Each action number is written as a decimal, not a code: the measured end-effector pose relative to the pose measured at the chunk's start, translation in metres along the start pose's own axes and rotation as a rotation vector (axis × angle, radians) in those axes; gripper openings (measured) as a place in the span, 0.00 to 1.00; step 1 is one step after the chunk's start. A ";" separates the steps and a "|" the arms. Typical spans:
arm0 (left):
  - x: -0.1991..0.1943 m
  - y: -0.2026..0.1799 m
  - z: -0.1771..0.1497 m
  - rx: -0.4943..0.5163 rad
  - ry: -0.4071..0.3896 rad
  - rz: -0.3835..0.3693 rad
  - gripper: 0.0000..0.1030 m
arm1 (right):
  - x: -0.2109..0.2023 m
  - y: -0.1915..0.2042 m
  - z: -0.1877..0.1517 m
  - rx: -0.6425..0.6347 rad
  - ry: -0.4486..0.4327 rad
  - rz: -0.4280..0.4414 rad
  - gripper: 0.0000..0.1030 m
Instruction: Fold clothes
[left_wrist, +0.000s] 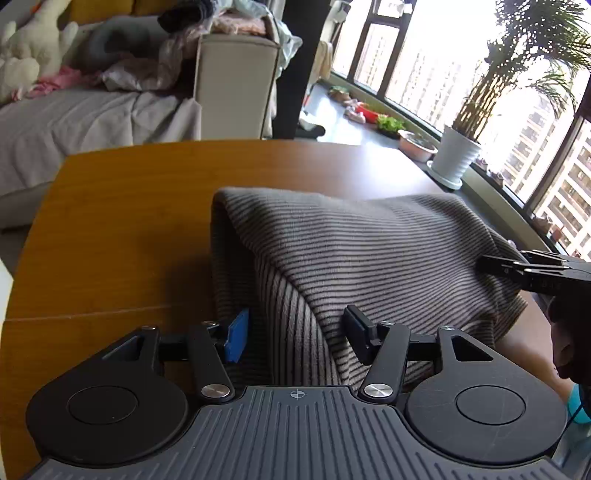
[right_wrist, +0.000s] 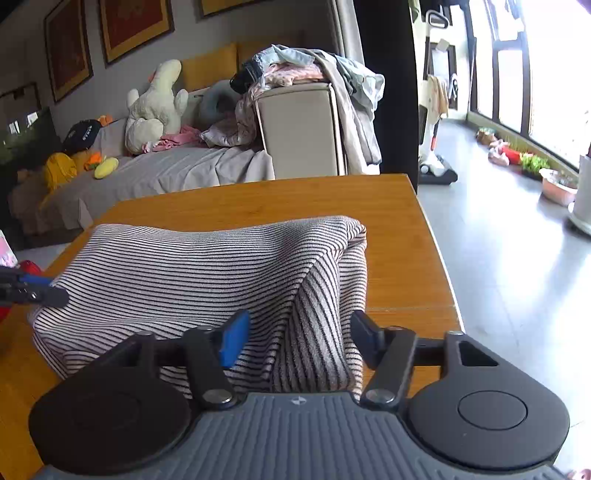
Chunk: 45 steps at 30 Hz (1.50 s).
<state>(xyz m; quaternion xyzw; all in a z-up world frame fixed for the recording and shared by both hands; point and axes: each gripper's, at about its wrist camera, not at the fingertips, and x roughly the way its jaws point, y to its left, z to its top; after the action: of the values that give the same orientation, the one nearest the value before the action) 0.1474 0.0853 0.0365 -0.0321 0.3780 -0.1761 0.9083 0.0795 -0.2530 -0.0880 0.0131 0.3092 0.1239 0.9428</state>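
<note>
A grey, dark-striped garment (left_wrist: 369, 254) lies folded over on the wooden table (left_wrist: 122, 221), its near fold lifted and tented.

Grey garment (left_wrist: 369, 258) with thin dark stripes, orange-brown wooden table (left_wrist: 122, 229), black grippers each with one blue pad (right_wrist: 233, 338), cream plush toy (right_wrist: 155, 107), grey sofa cover (right_wrist: 147, 177), white plant pot (left_wrist: 456, 157)
</note>
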 end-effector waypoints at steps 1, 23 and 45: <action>-0.007 -0.003 0.002 -0.001 -0.029 0.002 0.63 | -0.003 0.001 0.001 -0.009 -0.017 0.000 0.68; 0.054 -0.038 0.014 -0.089 0.032 -0.139 0.65 | -0.015 0.016 -0.036 0.053 0.017 0.124 0.57; 0.043 -0.060 -0.009 -0.094 0.077 -0.216 0.80 | 0.045 0.000 0.010 0.084 0.021 -0.047 1.00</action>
<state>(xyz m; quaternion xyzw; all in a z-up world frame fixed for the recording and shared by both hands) 0.1518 0.0150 0.0121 -0.1081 0.4149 -0.2562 0.8663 0.1203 -0.2416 -0.1062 0.0441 0.3243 0.0890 0.9407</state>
